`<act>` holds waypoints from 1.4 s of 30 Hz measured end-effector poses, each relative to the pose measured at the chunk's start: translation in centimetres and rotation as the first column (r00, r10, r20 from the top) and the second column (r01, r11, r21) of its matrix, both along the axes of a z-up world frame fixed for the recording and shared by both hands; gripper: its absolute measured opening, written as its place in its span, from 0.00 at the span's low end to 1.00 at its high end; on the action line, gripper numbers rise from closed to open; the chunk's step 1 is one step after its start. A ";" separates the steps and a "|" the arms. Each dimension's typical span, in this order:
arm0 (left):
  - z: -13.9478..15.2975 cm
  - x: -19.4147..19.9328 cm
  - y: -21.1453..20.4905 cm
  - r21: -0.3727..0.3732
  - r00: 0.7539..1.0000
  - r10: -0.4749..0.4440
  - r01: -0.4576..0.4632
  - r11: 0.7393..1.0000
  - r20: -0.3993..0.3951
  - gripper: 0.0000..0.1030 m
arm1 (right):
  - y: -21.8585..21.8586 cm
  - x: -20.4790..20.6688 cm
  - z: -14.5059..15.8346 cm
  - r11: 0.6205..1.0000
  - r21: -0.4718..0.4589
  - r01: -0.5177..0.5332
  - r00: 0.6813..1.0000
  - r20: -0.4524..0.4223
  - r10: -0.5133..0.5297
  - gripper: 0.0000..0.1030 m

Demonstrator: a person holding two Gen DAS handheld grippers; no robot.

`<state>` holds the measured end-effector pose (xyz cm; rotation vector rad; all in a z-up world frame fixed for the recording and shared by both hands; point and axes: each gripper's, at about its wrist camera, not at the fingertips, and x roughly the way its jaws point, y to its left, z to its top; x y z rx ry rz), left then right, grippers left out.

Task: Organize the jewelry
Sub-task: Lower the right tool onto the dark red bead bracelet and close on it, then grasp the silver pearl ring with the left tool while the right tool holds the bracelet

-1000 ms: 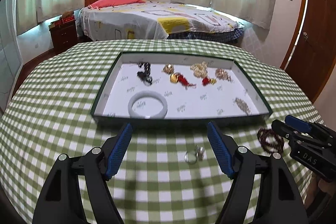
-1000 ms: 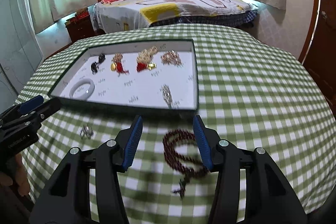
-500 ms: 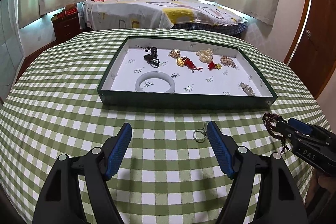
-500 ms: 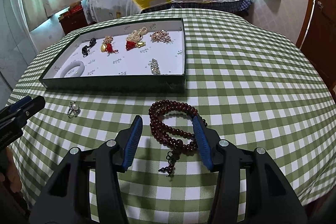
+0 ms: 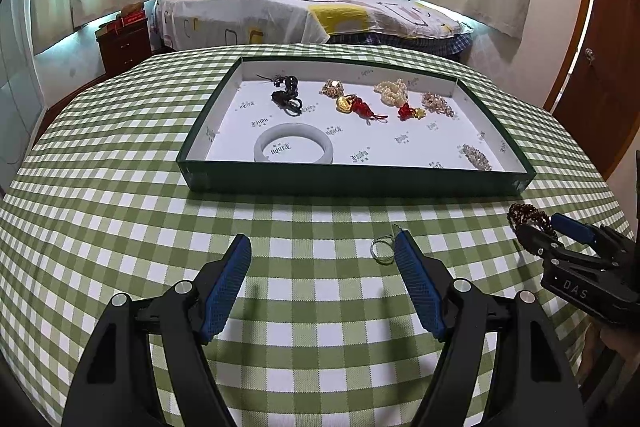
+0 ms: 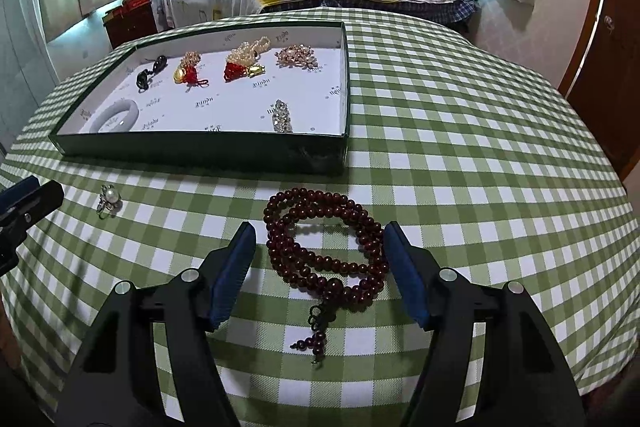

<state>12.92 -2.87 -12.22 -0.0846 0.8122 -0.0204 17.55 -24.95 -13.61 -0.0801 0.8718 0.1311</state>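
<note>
Where the left wrist view cuts off at its lower edge, only the two blue-padded fingers of the left hand-held gripper (image 5: 322,247) show, standing wide with nothing but checked cloth between them. A pearl ring (image 6: 109,201) lies on the surface (image 5: 120,227) just beside the right finger's tip, which hides part of its band in that view; whether they touch cannot be told. Left of the ring the cloth is bare out to the rounded edge of the surface.

Beyond it sits the green-walled tray (image 5: 360,179), whose near wall hides a strip of its white floor. Inside, from left to right, lie a pale bangle (image 5: 294,149), a black piece (image 5: 286,95), two red and gold charms, a pearl cluster (image 5: 392,91) and small sparkling pieces too fine to make out.

Further right, the dark red bead bracelet (image 6: 324,247) lies coiled on the cloth in front of the tray's right corner, between the fingers of the right hand-held gripper (image 6: 320,239), whose jaws are opening; the pads stand clear of the beads. Its tassel trails toward the camera. Right of it, open cloth runs to the edge of the surface.
</note>
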 end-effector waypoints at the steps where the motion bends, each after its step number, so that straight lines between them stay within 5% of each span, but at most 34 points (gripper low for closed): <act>1: 0.0 0.0 0.0 0.000 1.000 0.000 0.000 1.000 -0.001 0.69 | -0.1 0.1 0.0 1.000 0.004 0.002 1.000 0.001 -0.002 0.63; 11: -0.4 0.3 -0.2 0.001 1.000 -0.007 0.007 1.000 -0.018 0.69 | -0.3 0.8 -0.8 1.000 0.003 0.014 1.000 -0.028 -0.014 0.70; 20: -0.9 0.5 -0.4 0.000 0.999 -0.013 0.013 1.000 -0.032 0.69 | 0.2 0.1 -0.4 0.999 0.032 -0.015 1.000 -0.022 0.016 0.16; 37: -1.7 2.0 -2.9 0.014 0.994 -0.085 0.086 0.996 -0.067 0.68 | 1.8 -1.0 -0.3 0.993 0.088 -0.076 0.997 -0.024 0.079 0.16; 42: -2.2 2.5 -3.6 0.026 0.990 -0.111 0.113 0.993 -0.082 0.56 | 1.8 -0.9 -0.3 0.993 0.088 -0.078 0.997 -0.023 0.080 0.16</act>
